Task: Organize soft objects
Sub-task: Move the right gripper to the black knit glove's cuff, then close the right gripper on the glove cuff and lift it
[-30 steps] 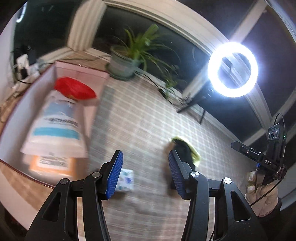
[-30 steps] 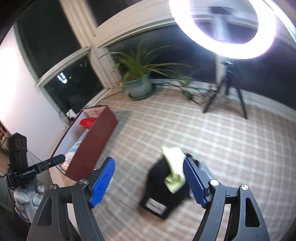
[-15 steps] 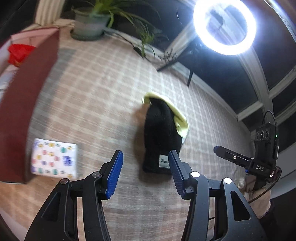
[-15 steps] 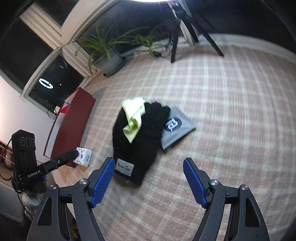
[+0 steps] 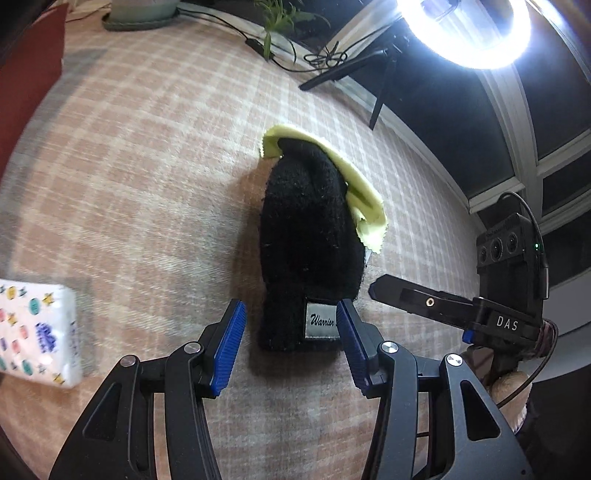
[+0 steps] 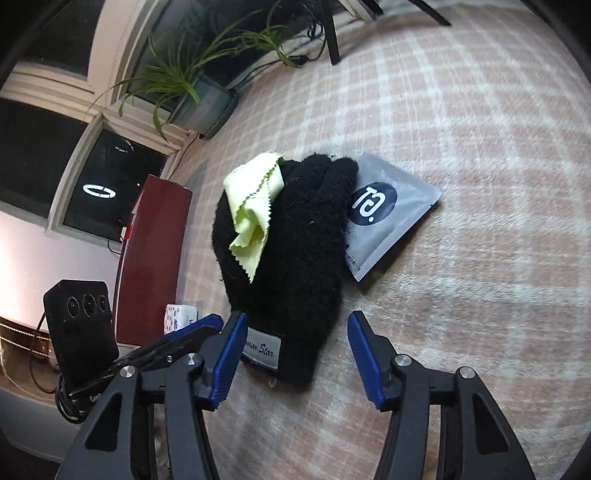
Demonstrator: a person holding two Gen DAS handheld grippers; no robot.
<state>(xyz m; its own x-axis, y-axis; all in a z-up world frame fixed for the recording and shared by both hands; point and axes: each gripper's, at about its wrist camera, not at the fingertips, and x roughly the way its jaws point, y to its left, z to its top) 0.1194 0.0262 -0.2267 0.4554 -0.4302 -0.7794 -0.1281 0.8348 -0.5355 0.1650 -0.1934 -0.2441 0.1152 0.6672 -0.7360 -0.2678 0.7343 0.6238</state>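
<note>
One black knit glove (image 5: 308, 236) lies flat on the plaid cloth (image 5: 147, 155), and it's the landmark here. The left gripper (image 5: 290, 334) hangs just over the glove's cuff, fingers spread wide on either side of the grey label (image 5: 320, 320), gripping nothing. The right gripper (image 6: 295, 347) sits at the same cuff end, also spread wide and empty; its left finger (image 6: 227, 354) overlaps the label's edge in the picture, the other stands clear of the glove.

The right wrist view gives what the left hides: one grey sachet (image 6: 388, 214) with a dark round logo, tucked partly under the glove's fingertip end. From the left, only a sliver shows past the glove. One yellow-green cloth (image 6: 253, 210) with a zigzag edge is draped over the glove's far half; the left view shows it curling round the glove's tip and right side.

One tissue pack (image 5: 38, 328), white with small coloured prints, lies well left of the glove; the right view catches just a corner. One dark red box (image 6: 151, 258) stands beyond it. One potted plant (image 6: 192, 88) sits far past the glove's tip. The ring light (image 5: 465, 33) shows only in the left view.
</note>
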